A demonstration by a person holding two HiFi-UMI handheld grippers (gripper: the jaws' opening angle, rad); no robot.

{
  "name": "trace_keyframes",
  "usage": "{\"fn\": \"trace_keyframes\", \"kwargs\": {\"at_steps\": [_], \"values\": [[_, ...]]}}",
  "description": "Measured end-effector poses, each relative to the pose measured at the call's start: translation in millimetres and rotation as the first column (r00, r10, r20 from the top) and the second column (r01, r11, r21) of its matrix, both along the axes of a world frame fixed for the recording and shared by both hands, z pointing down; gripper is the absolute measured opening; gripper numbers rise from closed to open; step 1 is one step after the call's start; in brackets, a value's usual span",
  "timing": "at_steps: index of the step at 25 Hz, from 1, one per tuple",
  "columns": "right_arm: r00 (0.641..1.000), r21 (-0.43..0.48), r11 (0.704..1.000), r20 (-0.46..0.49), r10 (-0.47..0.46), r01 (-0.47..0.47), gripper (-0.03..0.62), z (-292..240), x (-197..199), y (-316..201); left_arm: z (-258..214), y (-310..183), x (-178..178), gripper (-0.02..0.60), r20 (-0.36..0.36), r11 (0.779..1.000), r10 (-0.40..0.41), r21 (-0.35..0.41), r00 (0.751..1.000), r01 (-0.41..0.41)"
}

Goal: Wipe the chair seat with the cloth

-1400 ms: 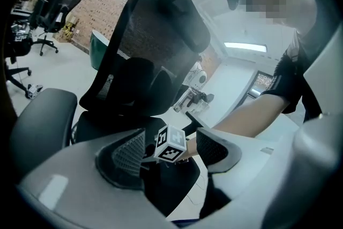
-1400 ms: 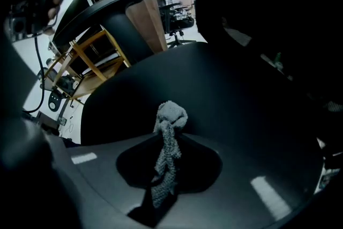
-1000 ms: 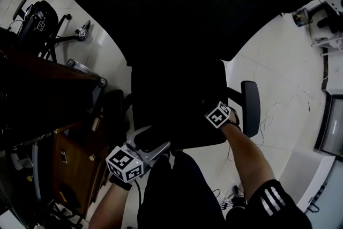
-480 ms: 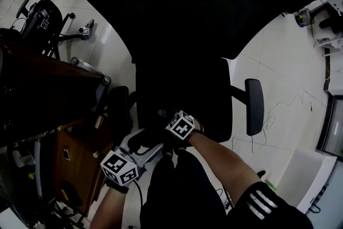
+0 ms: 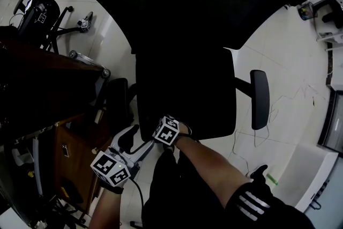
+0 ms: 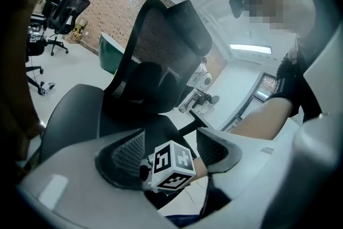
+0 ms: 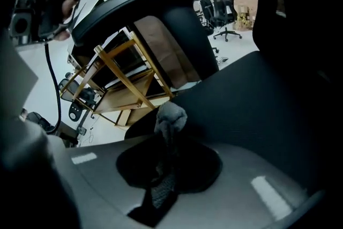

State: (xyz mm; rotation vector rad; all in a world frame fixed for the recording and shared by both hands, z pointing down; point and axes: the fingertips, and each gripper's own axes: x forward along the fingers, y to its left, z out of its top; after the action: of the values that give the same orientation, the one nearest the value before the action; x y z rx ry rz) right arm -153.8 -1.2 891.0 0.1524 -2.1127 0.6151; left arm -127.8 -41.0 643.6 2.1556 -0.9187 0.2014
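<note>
Your right forearm crosses leftward; right tongs clamp bunched grey cloth at chair seat front-left corner. Beside it, left tongs gape wide.

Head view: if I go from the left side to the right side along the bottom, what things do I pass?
Wooden cabinet → left gripper → right gripper, holding the cloth → chair armrest.
</note>
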Motion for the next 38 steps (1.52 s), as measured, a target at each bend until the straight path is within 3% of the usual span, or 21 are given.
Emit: {"fn": "trace_keyframes", "kwargs": {"at_steps": [4, 9, 15, 20, 25, 30, 38], "values": [[0.997, 0.013, 1.0, -0.072, -0.015, 0.016, 0.052, 10, 43, 10, -4, 1, 15, 0.327, -0.013, 1.0, 0.025, -0.016, 1.0, -0.026], [0.98, 0.016, 0.998, -0.187, 0.067, -0.065, 0.052, 22, 142, 13, -6, 1, 39, 0.328, -0.018, 0.996, 0.086, -0.015, 0.996, -0.087], [0.927, 0.043, 0.978, -0.315, 0.206, -0.203, 0.052, 18, 268, 16, -13, -9, 70, 0.328, -0.046, 0.99, 0.141, 0.006, 0.989, -0.14], [0.882, 0.043, 0.957, -0.377, 0.282, -0.288, 0.052, 8, 327, 14, -22, -13, 85, 0.328, -0.037, 0.985, 0.173, -0.005, 0.984, -0.174], [0.852, 0.069, 0.93, -0.381, 0.359, -0.361, 0.052, 2, 343, 3, -16, -14, 85, 0.328, -0.022, 0.988, 0.156, -0.008, 0.987, -0.157], [0.832, -0.011, 0.863, -0.273, 0.483, -0.505, 0.052, -28, 318, 5, -33, -13, 86, 0.328, 0.0, 0.99, 0.137, -0.011, 0.991, -0.137], [0.884, 0.018, 0.885, -0.046, 0.466, -0.465, 0.052, -144, 272, 3, -105, 1, 77, 0.328, 0.02, 0.996, 0.08, 0.037, 0.997, -0.081]]}}
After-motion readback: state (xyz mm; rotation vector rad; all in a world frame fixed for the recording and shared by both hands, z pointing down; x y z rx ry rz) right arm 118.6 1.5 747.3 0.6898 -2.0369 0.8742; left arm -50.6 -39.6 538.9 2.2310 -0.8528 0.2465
